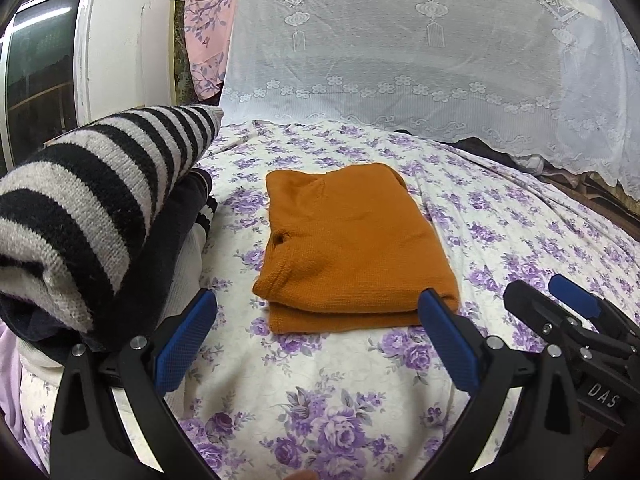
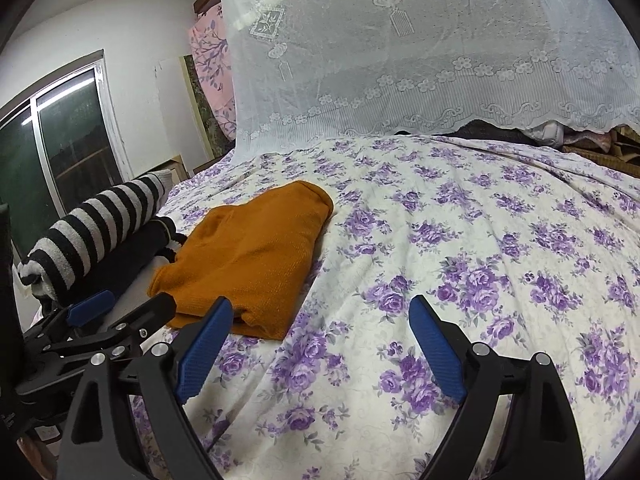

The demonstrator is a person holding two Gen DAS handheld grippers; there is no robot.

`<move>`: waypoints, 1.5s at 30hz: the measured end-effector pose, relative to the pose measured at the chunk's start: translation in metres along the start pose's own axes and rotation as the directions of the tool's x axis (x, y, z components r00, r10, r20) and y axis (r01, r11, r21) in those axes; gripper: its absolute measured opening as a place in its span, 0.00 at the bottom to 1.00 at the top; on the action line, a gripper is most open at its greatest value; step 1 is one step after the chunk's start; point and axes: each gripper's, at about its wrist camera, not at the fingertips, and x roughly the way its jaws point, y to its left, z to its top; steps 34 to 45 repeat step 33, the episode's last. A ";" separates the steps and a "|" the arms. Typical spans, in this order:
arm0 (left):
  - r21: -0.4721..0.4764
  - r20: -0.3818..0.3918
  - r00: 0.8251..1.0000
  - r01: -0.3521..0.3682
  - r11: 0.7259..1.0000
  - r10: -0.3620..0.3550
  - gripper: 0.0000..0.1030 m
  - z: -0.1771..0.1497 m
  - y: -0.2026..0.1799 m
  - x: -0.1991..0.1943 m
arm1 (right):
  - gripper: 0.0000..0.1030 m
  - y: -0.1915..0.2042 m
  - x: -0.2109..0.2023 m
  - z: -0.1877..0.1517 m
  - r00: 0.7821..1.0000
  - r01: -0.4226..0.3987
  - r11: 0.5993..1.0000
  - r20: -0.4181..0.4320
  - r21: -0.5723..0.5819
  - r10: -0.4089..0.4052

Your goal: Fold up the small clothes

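**Two open claws, one folded orange garment on the bed**

Two grippers sit nearest to me, both with jaws spread wide and nothing between the blue pads. My left gripper (image 1: 316,344) hovers over the floral bedsheet (image 1: 328,400) just short of the near edge of the orange garment (image 1: 352,248); its right fingertip (image 1: 434,304) overlaps the garment's near right corner in the left wrist view, though I cannot tell whether it touches the cloth. My right gripper (image 2: 320,344) stands just beside it, over bare sheet, with the garment off to its left.

The orange garment is the piece I care about. It lies flat on the sheet, folded into a neat rectangle with at least two layers showing at the near edge. The knit is fine and ribbed, the colour a rusty mustard. A small dark opening or fold shadow marks its left side, and the far edge bunches slightly where a rounded hem turns over.

Left of it, touching or nearly so, rests a pile of dark clothes topped by a striped black-and-white knit (image 1: 92,216), rolled or folded thick.

Farther back, a white lace curtain (image 1: 420,60) hangs down to the bed. Beyond, at the left, I see a pink floral cloth (image 1: 208,32) on the wall and a dark window (image 1: 40,76).
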 end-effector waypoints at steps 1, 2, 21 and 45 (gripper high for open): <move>0.000 0.000 1.000 0.000 1.000 0.000 0.95 0.000 0.000 0.000 | 0.88 0.000 0.000 0.000 1.000 0.000 1.000 0.001 0.000 0.000; 0.000 -0.001 1.000 0.001 1.000 -0.001 0.95 0.000 -0.001 0.000 | 0.88 0.000 0.000 0.000 1.000 0.000 1.000 0.000 0.001 0.000; 0.011 0.042 0.999 0.015 1.000 -0.016 0.95 0.001 -0.002 -0.005 | 0.90 0.000 -0.001 0.001 1.000 -0.006 1.000 0.008 0.009 0.006; 0.003 0.008 1.000 0.022 1.000 -0.022 0.95 0.001 -0.003 0.000 | 0.91 0.002 -0.001 0.001 1.000 0.000 1.000 0.010 0.009 0.000</move>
